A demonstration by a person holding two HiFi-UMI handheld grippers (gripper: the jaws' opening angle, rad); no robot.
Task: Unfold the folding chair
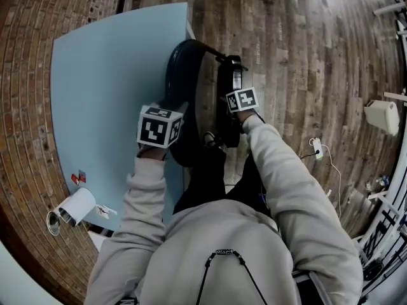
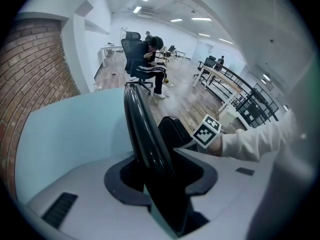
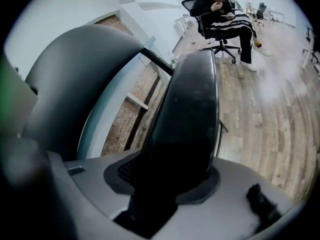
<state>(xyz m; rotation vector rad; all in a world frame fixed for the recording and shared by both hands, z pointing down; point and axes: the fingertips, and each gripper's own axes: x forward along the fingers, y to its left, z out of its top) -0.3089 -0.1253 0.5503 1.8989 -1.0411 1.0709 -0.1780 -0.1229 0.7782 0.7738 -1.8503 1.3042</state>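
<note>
Jaws of my left gripper [image 2: 160, 184] clench the thin panel [image 2: 145, 129] of the folding chair [image 1: 191, 75]; my right gripper [image 3: 172, 184] grasps its padded panel [image 3: 190, 109] alongside

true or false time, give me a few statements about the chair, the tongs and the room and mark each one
1. The left tongs clamp a thin black edge of the folding chair. True.
2. The right tongs are empty. False: they clamp a thick padded part of the chair.
3. A light blue panel is beside the chair. True.
4. Carpet covers the ground. False: the floor is wooden planks.
</note>
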